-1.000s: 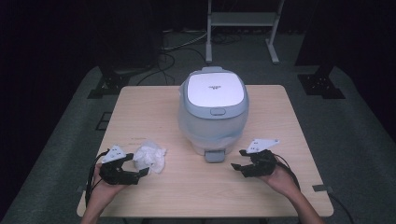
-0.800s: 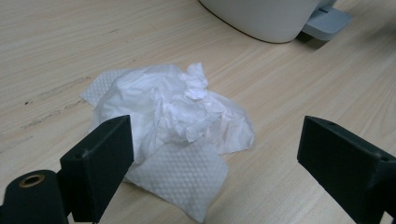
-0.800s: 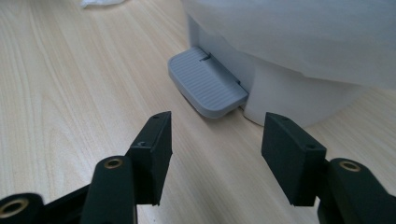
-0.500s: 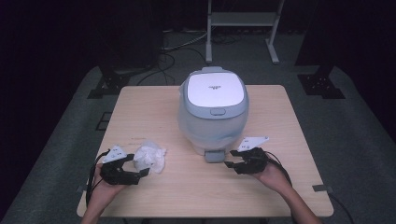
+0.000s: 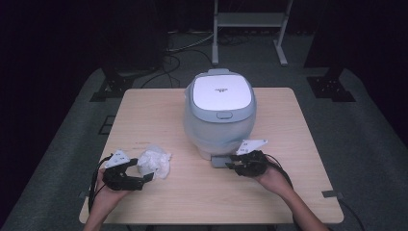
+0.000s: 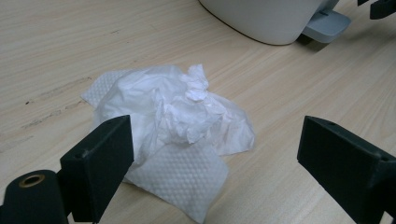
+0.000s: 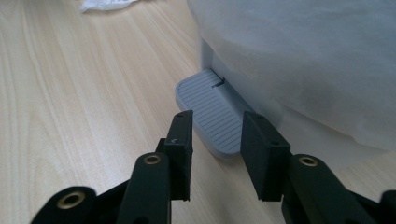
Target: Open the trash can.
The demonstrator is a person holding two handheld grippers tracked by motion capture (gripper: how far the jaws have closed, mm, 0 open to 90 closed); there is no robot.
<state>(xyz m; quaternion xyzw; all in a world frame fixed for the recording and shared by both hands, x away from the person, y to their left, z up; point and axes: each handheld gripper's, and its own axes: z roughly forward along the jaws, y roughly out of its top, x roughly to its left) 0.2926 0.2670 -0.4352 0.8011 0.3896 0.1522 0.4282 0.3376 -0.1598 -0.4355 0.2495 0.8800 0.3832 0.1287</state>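
Lidded white bin point(image 5: 219, 113), logo unreadable; right gripper point(image 5: 230, 165) jaws closing astride grey pedal point(image 7: 212, 109) at 6 o'clock, left gripper point(image 5: 147, 172) jaws released before crumpled tissue point(image 6: 170, 119).

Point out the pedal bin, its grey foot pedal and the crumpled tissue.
pedal bin point(image 5: 219, 122), high view, front wall below the lid
foot pedal point(image 7: 212, 109), right gripper view, ribbed top
crumpled tissue point(image 6: 173, 109), left gripper view, middle of the wad

Grey ribbed pedal point(image 7: 215, 112) flat at the white bin's point(image 5: 219, 113) base; crumpled tissue point(image 6: 175, 121) nearby.
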